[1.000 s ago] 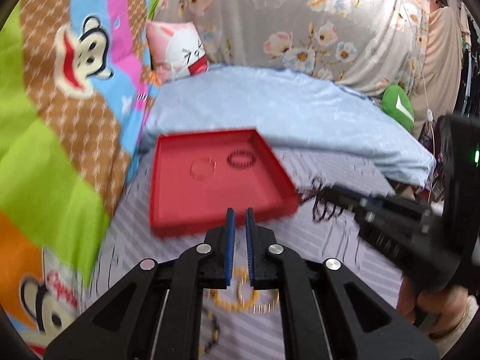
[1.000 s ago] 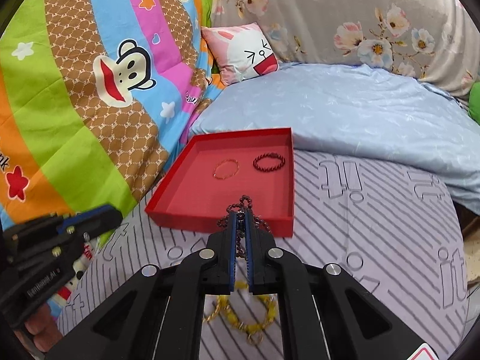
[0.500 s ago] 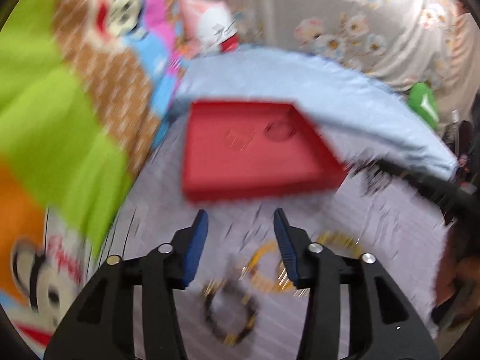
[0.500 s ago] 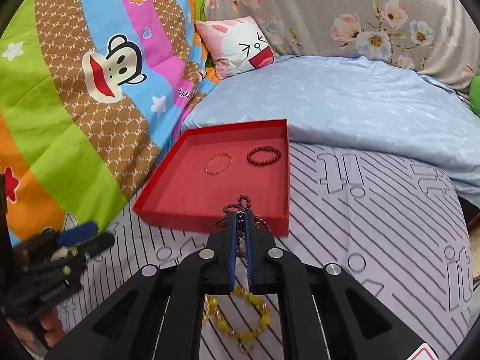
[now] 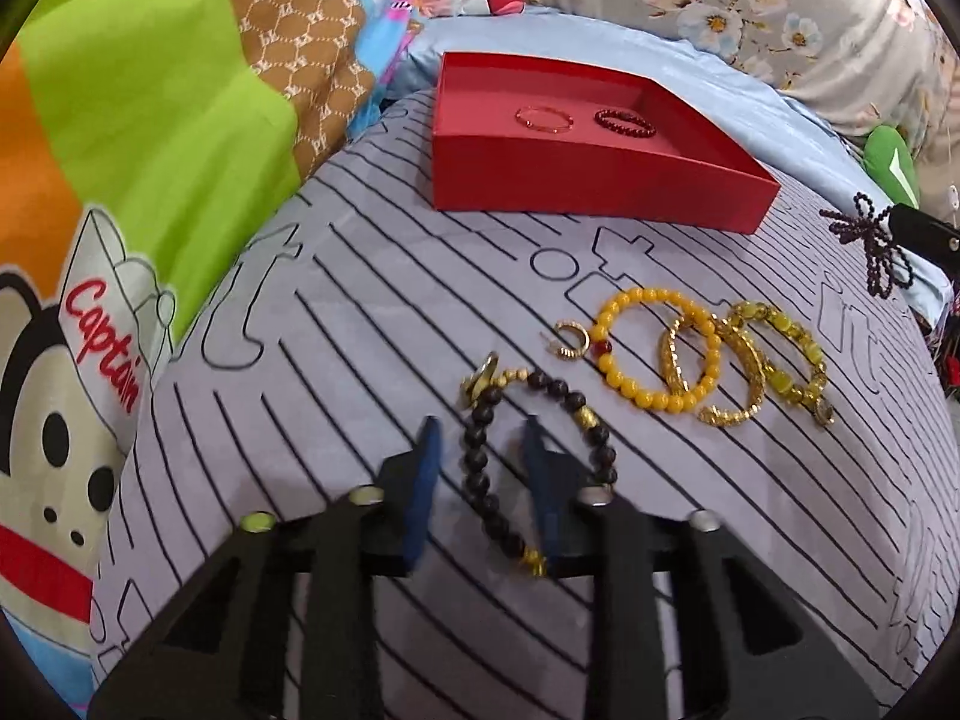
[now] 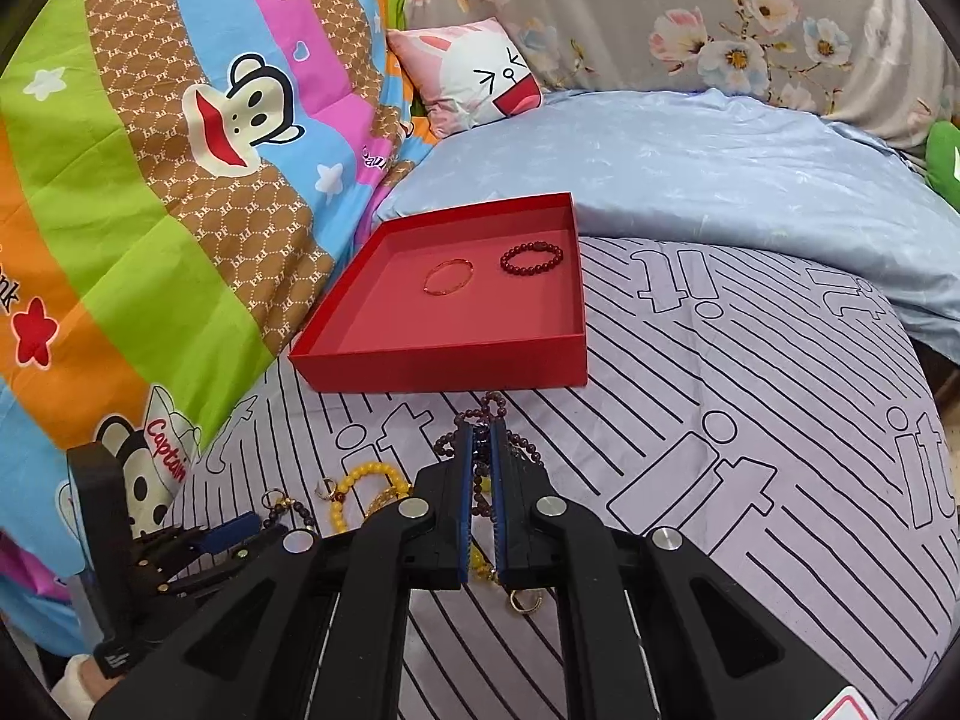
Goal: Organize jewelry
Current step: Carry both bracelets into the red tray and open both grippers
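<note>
A red tray [image 5: 588, 192] [image 6: 444, 363] lies on the striped bed cover and holds a thin gold bangle [image 6: 448, 277] and a dark red bead bracelet [image 6: 531, 256]. My left gripper [image 5: 480, 438] is open, low over the cover, its fingers astride the left side of a dark brown bead bracelet [image 5: 540, 450]. Beside it lie a yellow bead bracelet [image 5: 657, 357], gold bangles [image 5: 735, 372] and a small gold earring [image 5: 570, 339]. My right gripper [image 6: 481, 429] is shut on a dark purple bead strand [image 6: 480, 414], held just in front of the tray; it also shows in the left wrist view [image 5: 870, 246].
A colourful monkey-print quilt [image 6: 150, 192] rises on the left. A light blue duvet [image 6: 720, 180] and a pink bunny cushion [image 6: 474, 81] lie behind the tray. A floral curtain [image 6: 720, 18] hangs at the back. A green plush [image 5: 891, 162] sits at the right.
My left gripper opened and dropped down to the dark brown bead bracelet. My right gripper stayed shut on the purple strand and drew slightly back from the tray.
</note>
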`<state>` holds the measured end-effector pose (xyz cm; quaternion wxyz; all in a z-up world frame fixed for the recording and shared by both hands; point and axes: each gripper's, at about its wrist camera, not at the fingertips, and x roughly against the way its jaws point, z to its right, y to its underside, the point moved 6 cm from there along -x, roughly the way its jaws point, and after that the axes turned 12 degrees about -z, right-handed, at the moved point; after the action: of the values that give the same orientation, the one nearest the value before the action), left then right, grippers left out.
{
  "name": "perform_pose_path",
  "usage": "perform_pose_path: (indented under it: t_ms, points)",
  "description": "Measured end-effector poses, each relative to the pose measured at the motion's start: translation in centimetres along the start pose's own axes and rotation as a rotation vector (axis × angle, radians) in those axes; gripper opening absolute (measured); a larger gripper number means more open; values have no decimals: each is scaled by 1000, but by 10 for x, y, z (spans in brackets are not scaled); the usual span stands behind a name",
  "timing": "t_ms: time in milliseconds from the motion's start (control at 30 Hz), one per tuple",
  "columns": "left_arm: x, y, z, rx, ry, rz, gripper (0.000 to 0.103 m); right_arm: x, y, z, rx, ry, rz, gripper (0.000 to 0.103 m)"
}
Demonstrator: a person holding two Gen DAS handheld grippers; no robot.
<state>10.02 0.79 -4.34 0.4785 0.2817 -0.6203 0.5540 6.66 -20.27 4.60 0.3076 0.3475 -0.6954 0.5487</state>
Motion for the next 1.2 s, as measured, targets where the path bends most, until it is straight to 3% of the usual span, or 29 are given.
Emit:
perform_pose_path:
  t_ms: [33,400,767,1000,1200]
  points:
    - [-1,-2,1,-1,7,-2,7,0,0,0,0,0,0,5]
    - [47,-22,24,-34,141,57,7,-4,-12,3,8,-6,-7,5]
    - [95,-133,70,-137,231,210,7,-34,-73,9,33,-10,-6,5]
    - [46,-199,79,-88,318,176,7,-73,-118,7,68,8,-14,6]
    - [-18,-214,64,-54,272,104,7,-118,-130,5,78,0,-62,6]
